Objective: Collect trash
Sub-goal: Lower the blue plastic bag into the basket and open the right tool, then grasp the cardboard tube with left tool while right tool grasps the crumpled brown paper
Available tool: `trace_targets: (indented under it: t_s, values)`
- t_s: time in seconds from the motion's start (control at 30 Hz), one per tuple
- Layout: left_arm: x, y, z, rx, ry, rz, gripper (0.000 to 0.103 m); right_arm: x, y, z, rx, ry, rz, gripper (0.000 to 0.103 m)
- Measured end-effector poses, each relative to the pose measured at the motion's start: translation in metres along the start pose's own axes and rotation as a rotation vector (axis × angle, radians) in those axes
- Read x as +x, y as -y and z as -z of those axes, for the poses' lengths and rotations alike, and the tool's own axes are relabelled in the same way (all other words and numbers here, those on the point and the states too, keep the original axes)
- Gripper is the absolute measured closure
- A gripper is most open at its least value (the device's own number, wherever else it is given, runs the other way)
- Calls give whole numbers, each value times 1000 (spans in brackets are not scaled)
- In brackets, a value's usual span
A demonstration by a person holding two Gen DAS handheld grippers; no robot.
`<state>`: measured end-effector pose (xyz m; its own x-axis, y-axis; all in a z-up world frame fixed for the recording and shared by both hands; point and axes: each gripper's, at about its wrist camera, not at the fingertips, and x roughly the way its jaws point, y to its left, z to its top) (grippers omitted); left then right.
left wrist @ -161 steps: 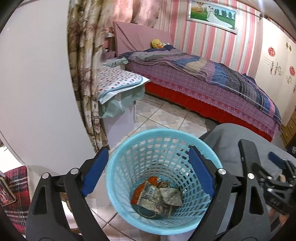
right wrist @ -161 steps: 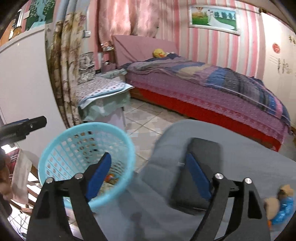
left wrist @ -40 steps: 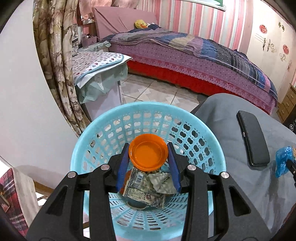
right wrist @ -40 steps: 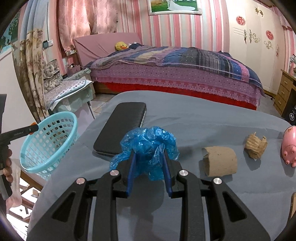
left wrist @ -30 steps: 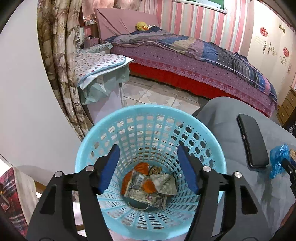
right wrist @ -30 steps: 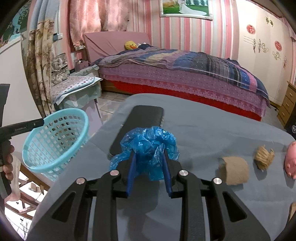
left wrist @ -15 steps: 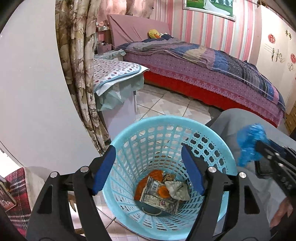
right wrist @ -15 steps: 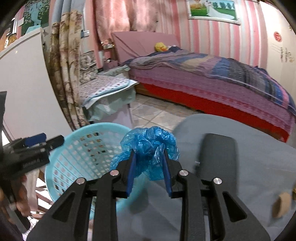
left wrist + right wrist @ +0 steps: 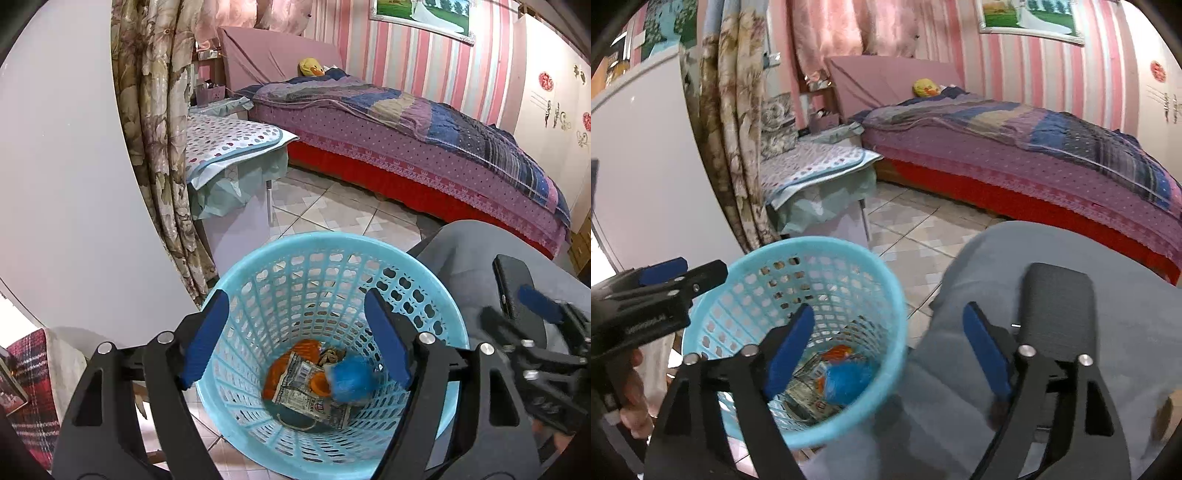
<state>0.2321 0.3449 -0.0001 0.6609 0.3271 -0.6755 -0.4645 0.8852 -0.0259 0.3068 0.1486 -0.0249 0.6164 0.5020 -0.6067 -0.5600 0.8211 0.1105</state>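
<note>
A light blue mesh basket (image 9: 258, 280) stands on the floor beside the grey-covered table (image 9: 469, 251). Inside it lie a crumpled blue plastic bag (image 9: 349, 380), an orange lid (image 9: 319, 384), printed wrappers and other scraps. My left gripper (image 9: 295, 343) is open and empty above the basket. My right gripper (image 9: 890, 347) is open and empty over the basket's right rim (image 9: 894, 295); the blue bag (image 9: 849, 378) shows below it in the basket. The right gripper also appears at the right edge of the left wrist view (image 9: 532, 325).
A black flat case (image 9: 1056, 314) lies on the grey table (image 9: 960, 387). A small covered side table (image 9: 229, 162), a flowered curtain (image 9: 155, 129) and a white panel (image 9: 66, 166) stand left. A bed (image 9: 406, 129) with a red skirt is behind, across tiled floor.
My right gripper carried the blue bag from the table to the basket, opened, and the bag dropped in. Earlier my left gripper released the orange lid into the basket.
</note>
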Motion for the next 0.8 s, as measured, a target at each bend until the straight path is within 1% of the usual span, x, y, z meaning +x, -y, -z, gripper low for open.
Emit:
trace_targets:
  t_s: [0.07,0.1,0.17,0.2,0.23,0.33,0.47,0.5,0.53,0.6,0.67,0.77,0.8]
  values:
    - [-2,6,-1,6,5,5,29,-10,10,1,2,11,20,21]
    - [-3,8,-1,9,6,7,28,-22,21,4,-1,22,53,21]
    - [-4,18,-1,23,11,6,24,-35,36,7,-3,32,94,19]
    - [-5,22,-1,28,12,9,23,-44,46,9,0,39,120,15]
    - [-6,29,0,33,10,20,23,-58,61,13,8,51,157,13]
    - [-8,54,2,55,4,56,21,-89,99,24,35,66,235,12]
    - [-17,105,9,126,15,94,17,-134,157,44,75,66,358,12]
    - [-18,116,10,137,15,108,17,-139,164,47,80,66,370,12]
    - [-22,134,14,150,10,135,16,-149,180,54,96,65,406,12]
    - [-25,157,20,169,3,173,15,-165,209,67,134,62,463,12]
    - [-32,190,29,215,-5,212,15,-175,228,77,155,56,510,12]
    - [-38,236,46,281,-11,237,13,-191,257,89,170,45,590,12]
    - [-39,244,49,289,-15,246,13,-196,265,93,176,47,609,12]
